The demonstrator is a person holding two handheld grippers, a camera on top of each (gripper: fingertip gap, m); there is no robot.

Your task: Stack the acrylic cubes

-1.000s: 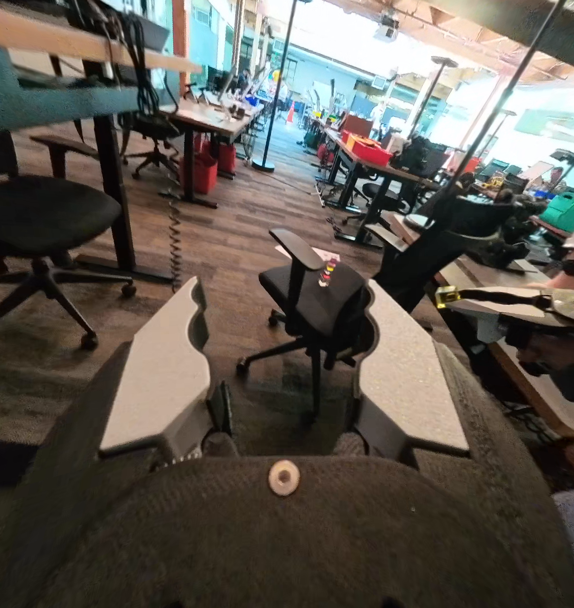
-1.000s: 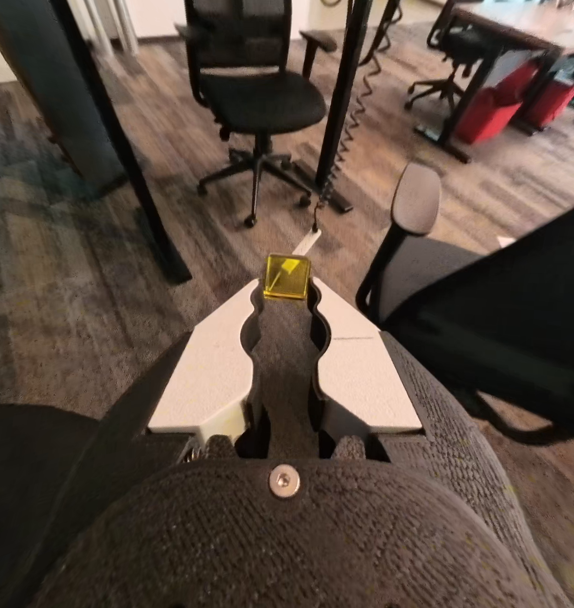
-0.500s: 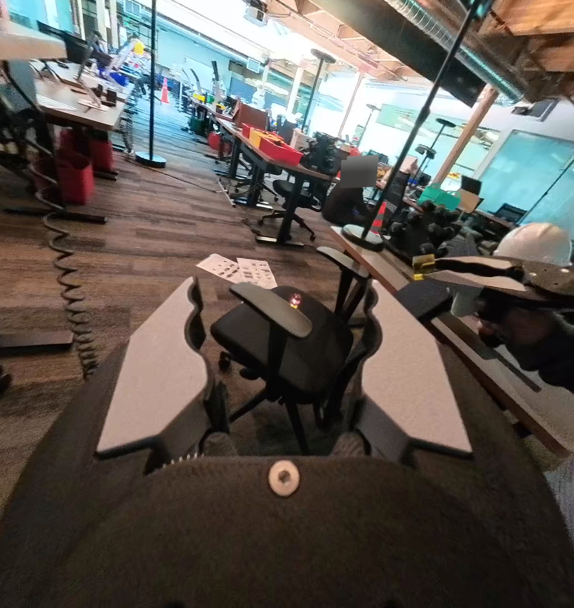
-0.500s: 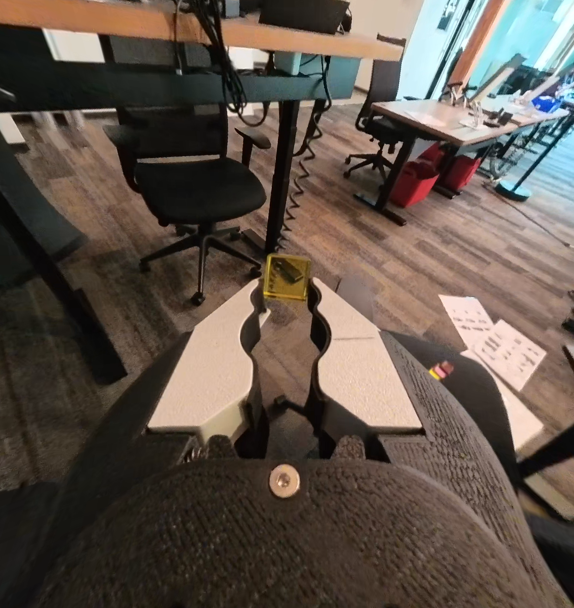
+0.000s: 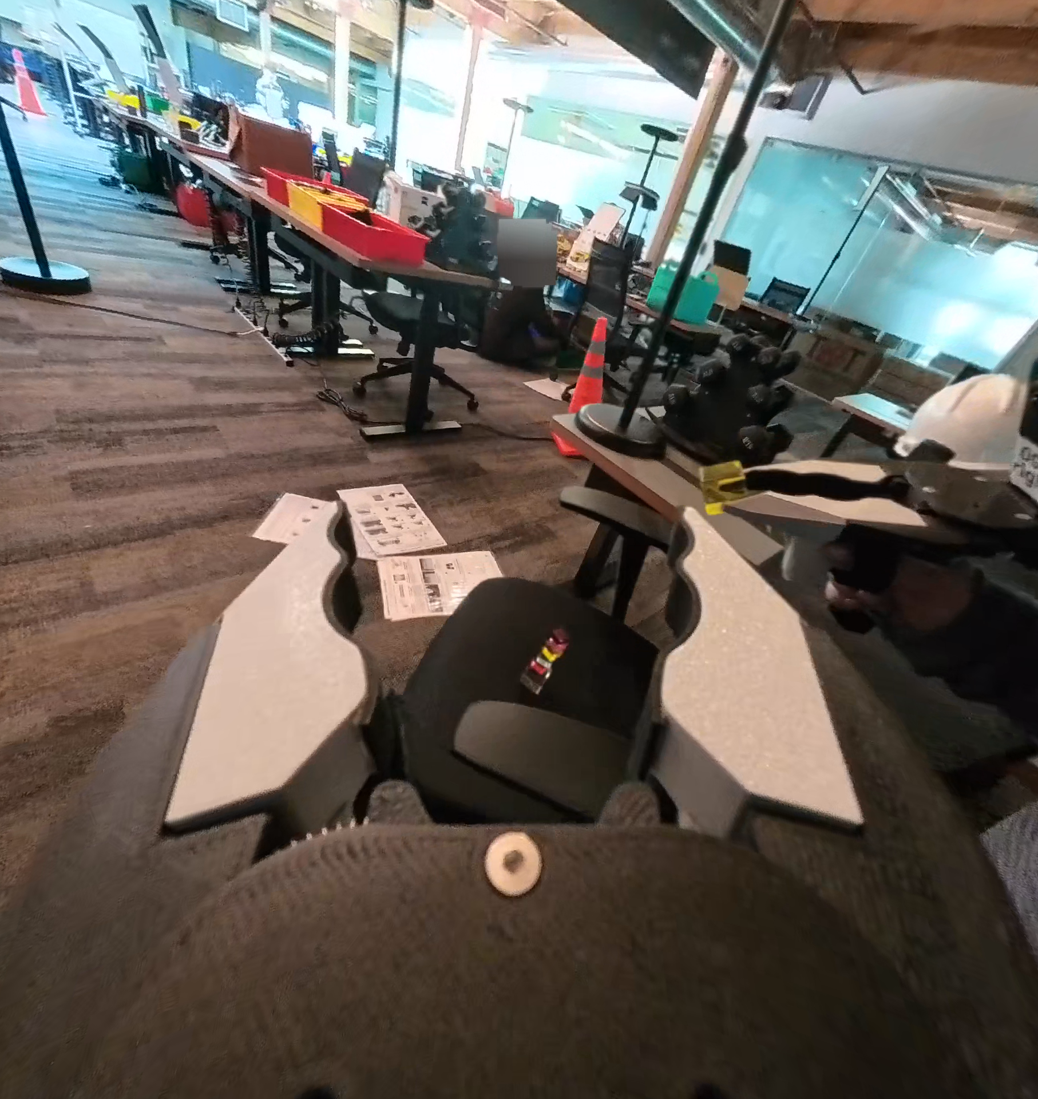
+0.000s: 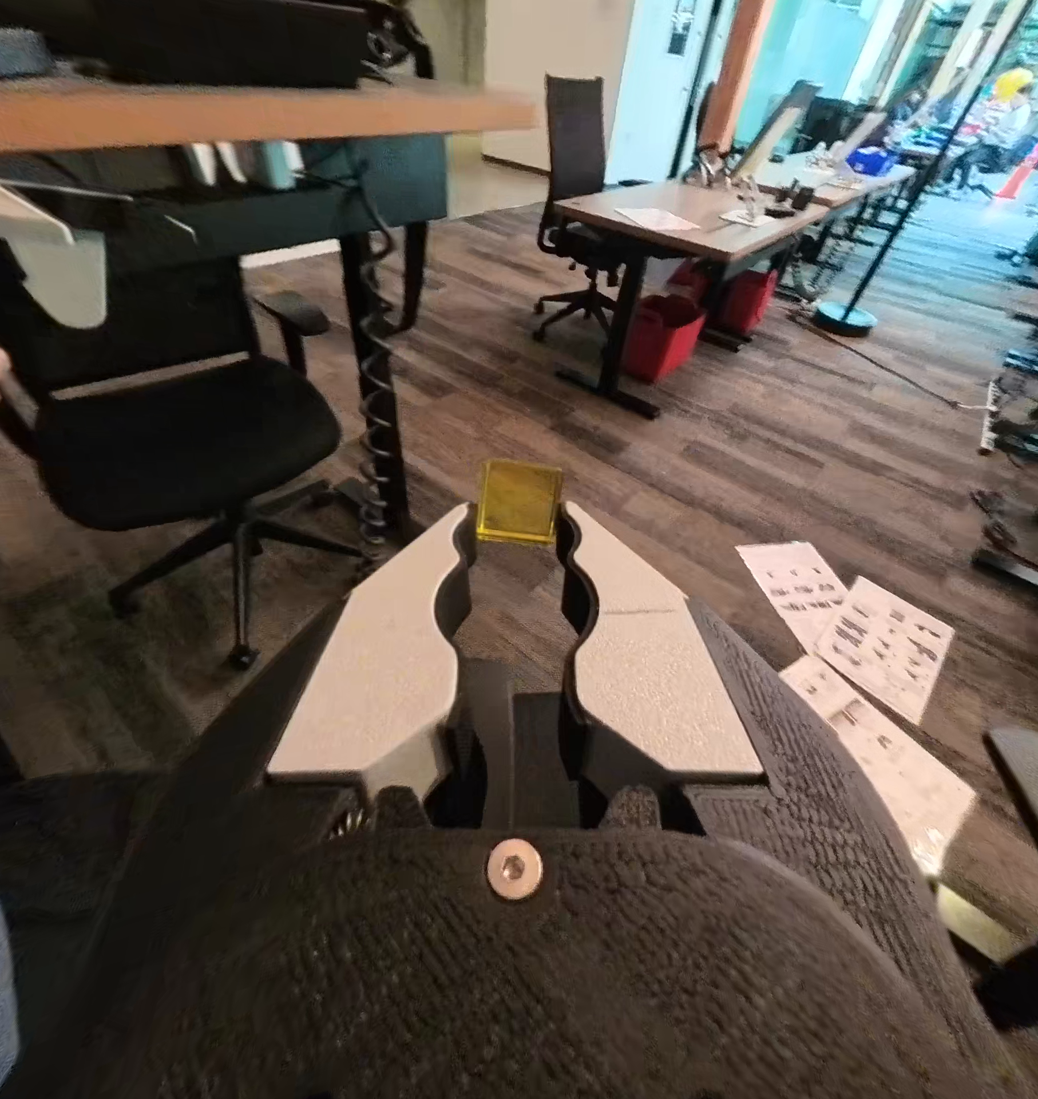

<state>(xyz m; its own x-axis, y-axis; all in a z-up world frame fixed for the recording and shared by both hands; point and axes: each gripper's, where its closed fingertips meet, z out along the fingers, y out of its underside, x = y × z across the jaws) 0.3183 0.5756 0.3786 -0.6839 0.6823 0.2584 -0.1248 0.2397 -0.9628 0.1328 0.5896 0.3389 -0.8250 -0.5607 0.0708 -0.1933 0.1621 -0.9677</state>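
The right gripper (image 6: 518, 511) has its fingers narrowed onto a translucent yellow cube (image 6: 518, 502), both fingertips pressed against its sides, just as a second ago. What has changed is the backdrop: earlier the cube hung over carpet beside a dark chair arm, and now it hangs over wood-look floor, with a black office chair (image 6: 178, 440) to its left and loose printed sheets (image 6: 861, 630) on the floor to its right.

The left gripper (image 5: 508, 523) has its fingers spread wide with nothing between them, a little wider than a second ago. Its view has swung: the chair seat (image 5: 528, 648) that stood ahead of it, side-on, now lies directly below and between the fingers. On that seat stands a small stack of coloured blocks (image 5: 545, 657), which now appears closer than before. To the right of the seat, the other gripper holds the yellow cube above a counter (image 5: 635, 470), higher than the stack.
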